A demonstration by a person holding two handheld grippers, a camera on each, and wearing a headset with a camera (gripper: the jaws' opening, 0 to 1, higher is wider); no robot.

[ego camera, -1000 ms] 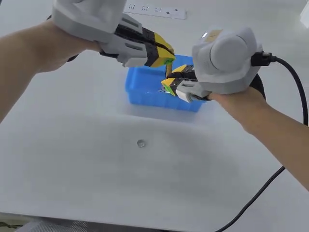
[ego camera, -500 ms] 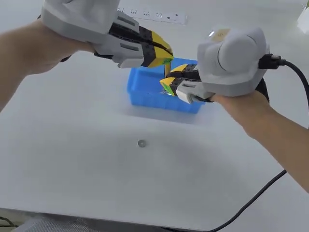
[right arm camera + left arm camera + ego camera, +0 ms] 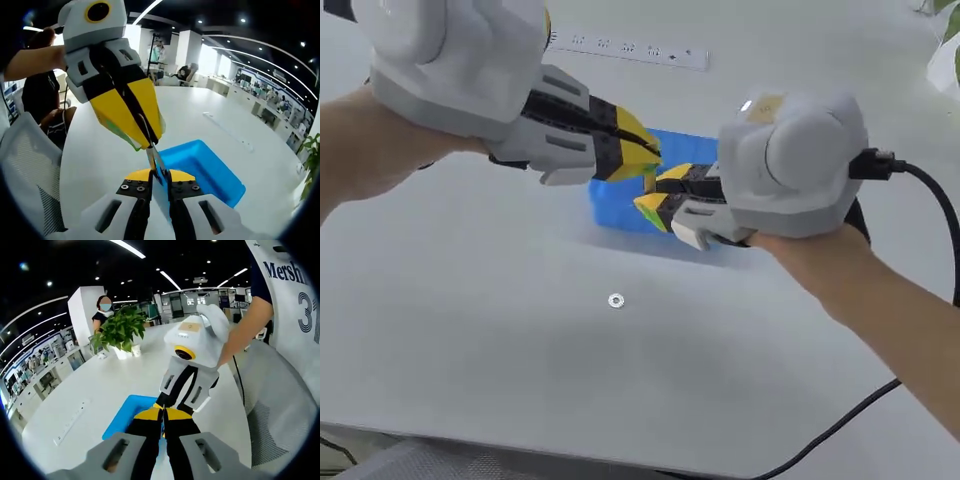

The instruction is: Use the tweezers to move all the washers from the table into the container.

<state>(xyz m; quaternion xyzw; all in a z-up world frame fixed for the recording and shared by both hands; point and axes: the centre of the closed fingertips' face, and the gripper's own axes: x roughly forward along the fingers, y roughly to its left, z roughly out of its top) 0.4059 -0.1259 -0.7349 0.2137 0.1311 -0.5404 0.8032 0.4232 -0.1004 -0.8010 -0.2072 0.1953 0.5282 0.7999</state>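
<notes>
A small metal washer (image 3: 616, 300) lies flat on the white table, in front of the blue container (image 3: 609, 206). My left gripper (image 3: 648, 160) comes in from the upper left and my right gripper (image 3: 651, 205) from the right. Their yellow tips meet above the container's near edge. In the right gripper view, thin metal tweezers (image 3: 154, 159) run between the left gripper (image 3: 147, 144) and my right gripper (image 3: 159, 175). Both pairs of jaws look shut on them. In the left gripper view the left gripper (image 3: 162, 412) is closed over the blue container (image 3: 127, 415).
A white power strip (image 3: 620, 50) lies along the table's far side. A black cable (image 3: 920, 200) trails from the right gripper off the front right. A potted plant (image 3: 117, 330) stands further back. The table's front edge (image 3: 520, 445) is close below the washer.
Both grippers, tips still together, have come a little lower and nearer to me, from over the container toward its near edge. The washer stays where it was.
</notes>
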